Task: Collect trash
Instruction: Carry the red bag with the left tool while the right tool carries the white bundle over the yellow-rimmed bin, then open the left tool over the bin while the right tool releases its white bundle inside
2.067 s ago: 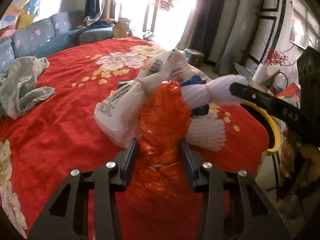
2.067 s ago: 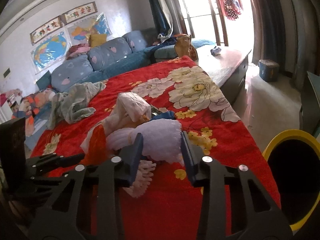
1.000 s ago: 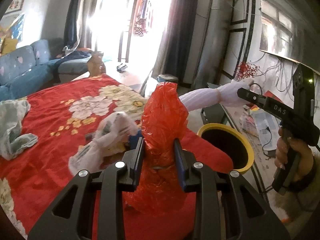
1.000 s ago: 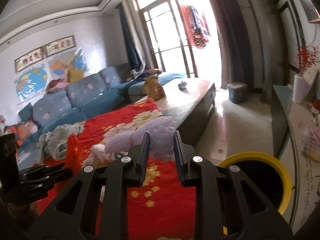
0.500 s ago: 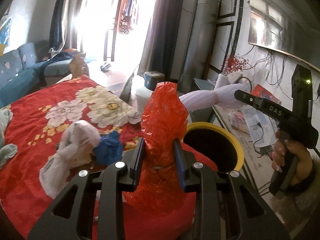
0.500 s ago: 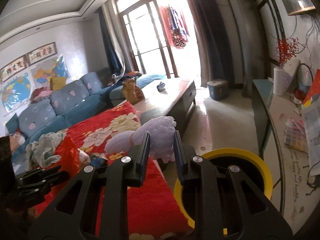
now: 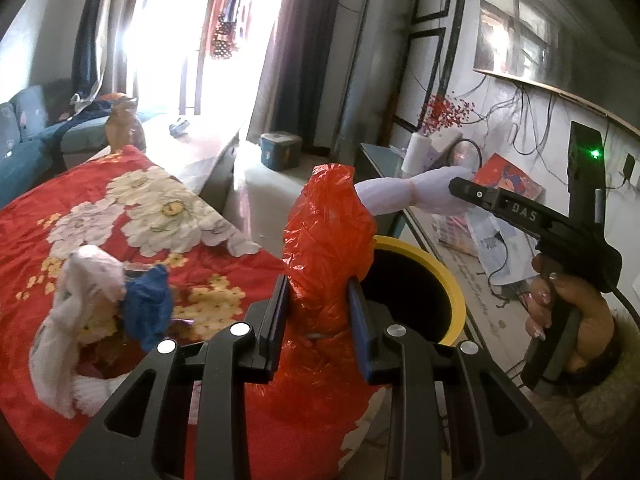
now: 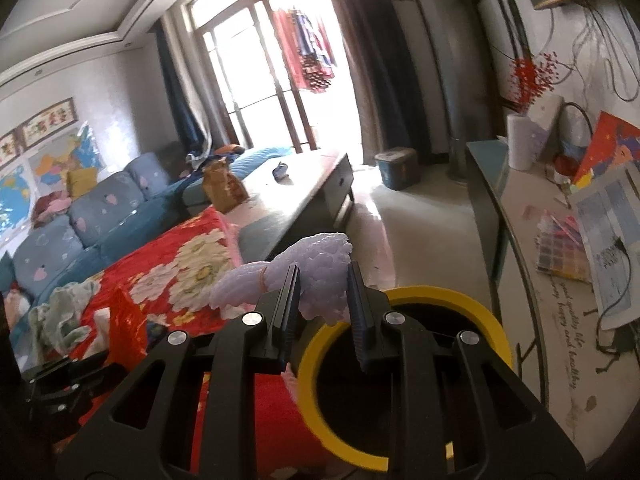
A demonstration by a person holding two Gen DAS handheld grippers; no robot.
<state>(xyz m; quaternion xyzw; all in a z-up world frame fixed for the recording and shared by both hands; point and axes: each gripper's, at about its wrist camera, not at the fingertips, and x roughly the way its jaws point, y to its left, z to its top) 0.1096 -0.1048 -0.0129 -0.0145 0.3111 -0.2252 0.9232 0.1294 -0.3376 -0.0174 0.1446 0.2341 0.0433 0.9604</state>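
Note:
My left gripper (image 7: pixel 318 286) is shut on a crumpled red plastic bag (image 7: pixel 326 236), held up beside the yellow-rimmed bin (image 7: pixel 444 276) at the bed's corner. My right gripper (image 8: pixel 322 276) is shut on a white foam net wrap (image 8: pixel 316 268), which hangs over the bin's near rim (image 8: pixel 400 294). In the left wrist view that foam wrap (image 7: pixel 404 196) sticks out from the right gripper (image 7: pixel 460 192), held by a hand (image 7: pixel 568 312), above the bin. More trash lies on the red blanket: a white plastic bag (image 7: pixel 76 300) and a blue scrap (image 7: pixel 148 304).
The bed has a red flowered blanket (image 7: pixel 132 216). A low dark table (image 8: pixel 296 200) and a blue sofa (image 8: pixel 100 216) stand beyond it. A side counter (image 8: pixel 560 248) with papers and a paper roll runs along the right wall. A small blue box (image 7: pixel 280 150) sits on the floor.
Both grippers have carried their loads off the bed to the right, toward the yellow bin, and sunk a little. The bin now looms larger under the foam wrap. Both grips are unchanged.

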